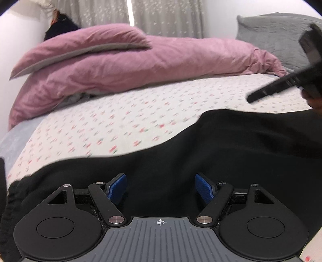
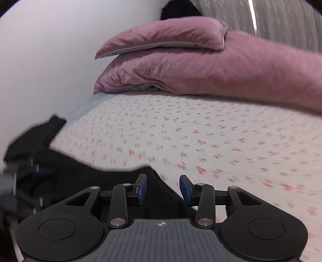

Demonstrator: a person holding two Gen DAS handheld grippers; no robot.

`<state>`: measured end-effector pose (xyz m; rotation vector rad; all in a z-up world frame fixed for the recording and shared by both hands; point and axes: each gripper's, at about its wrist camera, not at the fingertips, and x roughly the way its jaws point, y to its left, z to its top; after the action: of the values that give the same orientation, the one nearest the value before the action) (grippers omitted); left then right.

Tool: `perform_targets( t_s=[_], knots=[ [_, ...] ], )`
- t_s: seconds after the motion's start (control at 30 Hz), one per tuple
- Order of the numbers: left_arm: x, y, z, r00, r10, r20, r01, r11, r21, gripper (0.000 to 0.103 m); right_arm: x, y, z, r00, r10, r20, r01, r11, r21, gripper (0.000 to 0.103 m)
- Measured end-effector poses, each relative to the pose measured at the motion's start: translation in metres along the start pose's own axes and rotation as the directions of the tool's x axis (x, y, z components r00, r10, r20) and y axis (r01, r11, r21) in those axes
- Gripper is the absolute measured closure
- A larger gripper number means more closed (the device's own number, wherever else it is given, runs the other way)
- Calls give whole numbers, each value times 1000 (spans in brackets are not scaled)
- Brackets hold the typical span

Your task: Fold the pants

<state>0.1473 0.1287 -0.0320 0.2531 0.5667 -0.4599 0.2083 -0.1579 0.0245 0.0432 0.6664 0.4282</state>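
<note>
Item: black pants (image 1: 201, 153), plain dark fabric with no visible print, lying spread across the near part of the bed. In the left wrist view the cloth is filling the lower half of the frame, its far edge running in a wavy line from lower left to upper right; a ribbed, gathered edge is showing at the near left. In the right wrist view only a pointed corner of the pants (image 2: 157, 191) is reaching between the blue pads.

Left gripper (image 1: 160, 188): jaws standing wide apart above the black cloth, pads not pressing on anything.

Right gripper (image 2: 163, 189): jaws standing at a moderate gap, the cloth corner lying beneath and between them, pads not pinching it. The same gripper is appearing as a blurred black finger (image 1: 271, 88) at the far right of the left wrist view.

Surface: bed sheet (image 1: 124, 112), white with small red-and-green floral sprigs, covering the mattress beyond the pants.

Bedding: mauve-pink duvet (image 1: 140, 66) lying bunched along the far side of the bed, with a matching pink pillow (image 1: 84, 48) resting on its left end. A grey quilted pillow (image 1: 271, 34) is sitting at the far right.

Room: pale patterned curtain (image 1: 165, 18) hanging behind the bed; white wall (image 2: 40, 60) at the left. Both views are showing motion blur.
</note>
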Motion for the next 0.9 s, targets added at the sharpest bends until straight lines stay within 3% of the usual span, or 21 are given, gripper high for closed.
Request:
perform_targets(
  t_s=[0.2,0.27,0.33,0.4,0.5,0.53,0.63,0.73,0.8,0.9],
  knots=[
    [19,-32,12,999,-24,-29,26,998,61,26,-23,-31,-50,991,-74,-113,73,997,-14,63],
    [27,-41,15,999,-15,-47,19,997,74,26,-25,-51,-63,985,-111,-131,116,993,34,76],
    [33,-47,17,998,-1,-57,5,998,66,26,-30,-75,-71,978,-180,-107,188,980,67,98],
    [34,-50,18,998,4,-60,-1,999,45,26,-40,-100,-72,954,-285,-89,296,943,154,103],
    [29,-59,18,999,-5,-49,8,999,51,26,-61,-127,-74,908,-410,-82,417,877,239,71],
    [26,-63,18,999,-22,-42,25,998,55,26,-68,-128,-74,896,-437,-76,442,866,234,68],
    [14,-82,20,993,-117,-7,117,990,74,26,-90,-115,-77,929,-368,-41,369,907,203,62],
    [0,-110,19,970,-242,10,238,959,154,26,-98,-84,-85,954,-298,-28,299,949,100,59],
    [-11,-125,14,948,-319,12,307,922,235,26,-98,-64,-93,969,-244,-42,246,969,37,58],
    [-31,-138,1,901,-435,7,405,843,354,26,-96,-50,-103,970,-230,-79,229,973,-22,58]
  ],
)
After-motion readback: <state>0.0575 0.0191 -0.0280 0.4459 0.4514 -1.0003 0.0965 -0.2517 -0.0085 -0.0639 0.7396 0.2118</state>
